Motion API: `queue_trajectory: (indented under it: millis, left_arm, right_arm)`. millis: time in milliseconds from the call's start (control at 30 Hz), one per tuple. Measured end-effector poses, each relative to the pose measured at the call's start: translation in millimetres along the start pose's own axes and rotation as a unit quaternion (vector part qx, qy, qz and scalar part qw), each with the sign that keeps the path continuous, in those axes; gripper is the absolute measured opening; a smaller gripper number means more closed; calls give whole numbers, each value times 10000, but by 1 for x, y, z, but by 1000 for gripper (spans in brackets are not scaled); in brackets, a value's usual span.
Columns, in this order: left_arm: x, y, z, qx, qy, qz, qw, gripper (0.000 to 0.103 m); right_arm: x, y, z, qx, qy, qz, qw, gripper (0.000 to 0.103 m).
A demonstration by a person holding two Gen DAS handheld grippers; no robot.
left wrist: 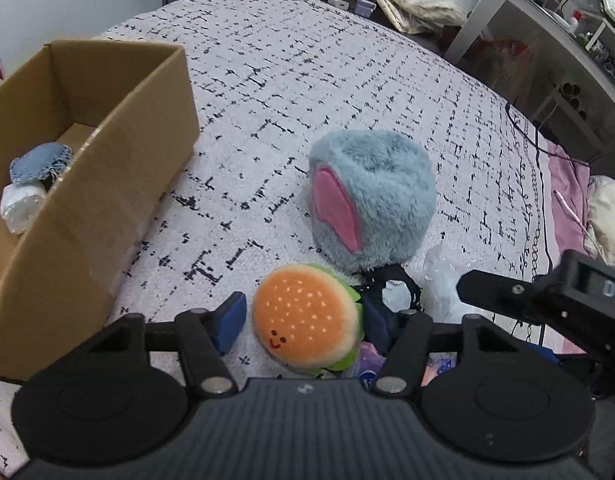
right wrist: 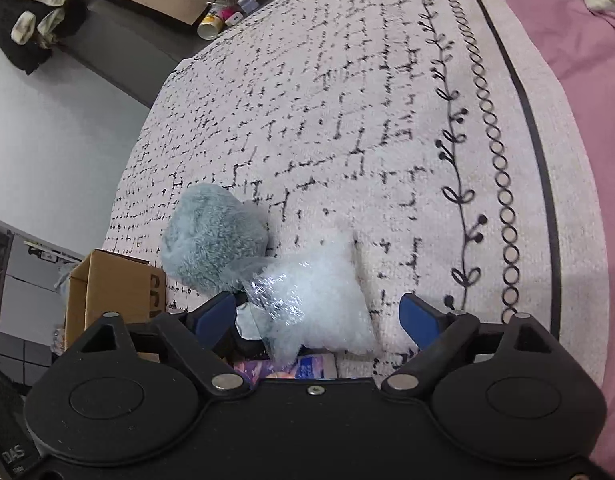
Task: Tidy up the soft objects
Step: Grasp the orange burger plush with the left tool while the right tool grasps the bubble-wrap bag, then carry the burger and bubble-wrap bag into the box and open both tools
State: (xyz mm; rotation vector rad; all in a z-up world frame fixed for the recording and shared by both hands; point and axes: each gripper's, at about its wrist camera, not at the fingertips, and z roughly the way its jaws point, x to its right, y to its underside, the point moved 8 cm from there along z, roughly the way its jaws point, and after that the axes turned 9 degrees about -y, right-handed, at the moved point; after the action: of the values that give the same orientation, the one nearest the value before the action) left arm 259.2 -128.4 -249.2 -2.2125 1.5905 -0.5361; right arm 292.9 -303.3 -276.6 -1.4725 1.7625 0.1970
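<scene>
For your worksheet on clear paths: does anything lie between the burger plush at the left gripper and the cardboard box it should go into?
Nothing visible does. The burger plush sits between the open fingers of the left gripper. From there to the cardboard box on its left, only bare patterned blanket shows. The fluffy blue plush lies beyond, off that line.

Readable text is minimal. "DAS" in white on the black gripper body (right wrist: 13,458), lower left of right wrist view. Left wrist view shows "DA", cut off at frame edge, on the right gripper (left wrist: 555,300). Cardboard box (right wrist: 115,292) print is partial, illegible.
</scene>
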Motion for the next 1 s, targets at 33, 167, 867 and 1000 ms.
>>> queue_trajectory:
  millis: [33,167,867,1000]
  left_arm:
    - [-1,-1,-1,4,26,-20,10000,56]
    - [-3,-4,-5,62,31,12,10000,49]
    - [-31,-23,-74,450,290,0,9986,45]
    - [-39,-28,-88,565,330,54,9978,45]
  right_arm:
    - [-3,0,4,-3,19,-89,10000,86]
    - [-4,1,11,-73,84,-163,9998,67]
    - [-12,6,-34,380,-87,-54,9992,46]
    - [-25,9,-43,456,-96,-206,9987,46]
